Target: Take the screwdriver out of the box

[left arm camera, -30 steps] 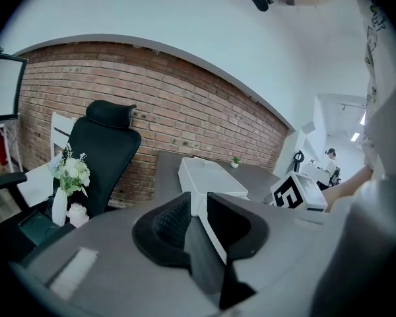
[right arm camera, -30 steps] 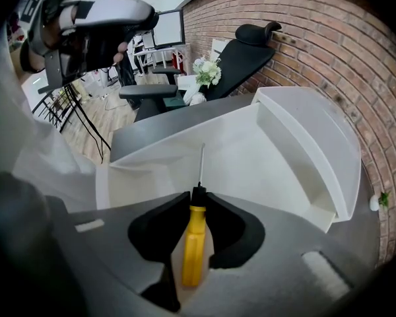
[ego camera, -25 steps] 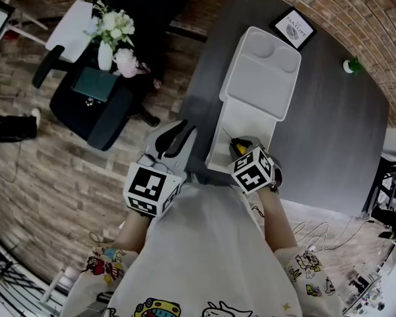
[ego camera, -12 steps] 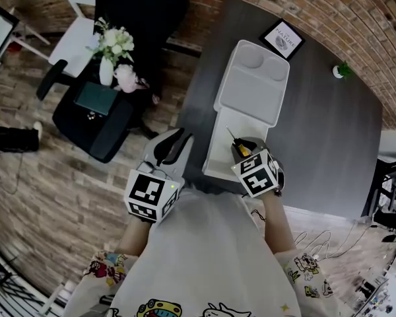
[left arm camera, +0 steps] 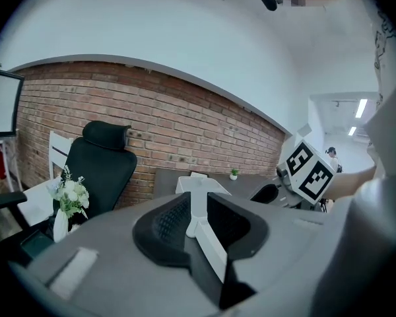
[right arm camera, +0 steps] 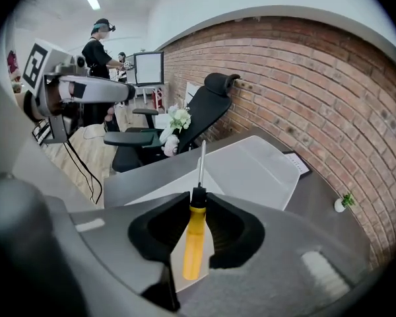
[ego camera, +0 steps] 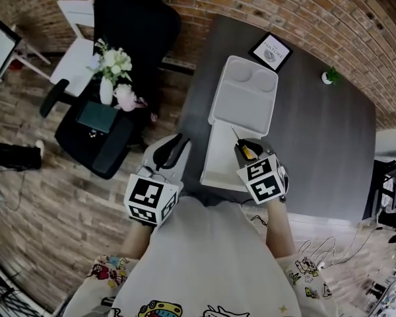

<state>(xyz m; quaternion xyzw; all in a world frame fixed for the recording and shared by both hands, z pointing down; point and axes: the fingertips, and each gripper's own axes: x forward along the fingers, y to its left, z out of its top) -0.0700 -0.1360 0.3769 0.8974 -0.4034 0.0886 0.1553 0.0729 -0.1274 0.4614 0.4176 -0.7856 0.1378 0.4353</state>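
Screwdriver (right arm camera: 193, 242) over open box (ego camera: 217, 156), frame (ego camera: 270, 50) beyond

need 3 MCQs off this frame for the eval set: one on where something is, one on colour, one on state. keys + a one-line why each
1. Where is the screwdriver?
A. lying on the chair seat
B. flat on the table by the framed picture
C. between the jaws of the right gripper

2. What colour is its handle?
A. red
B. yellow
C. green

3. The lid of the white box is:
A. open
B. shut
C. taken off and set on the floor

Key:
1 C: the right gripper view shows both jaws closed on the handle, with the shaft pointing out ahead.
2 B: the handle is plainly yellow in the right gripper view and in the head view.
3 A: the head view shows the lid swung back beyond the base, inner side up.
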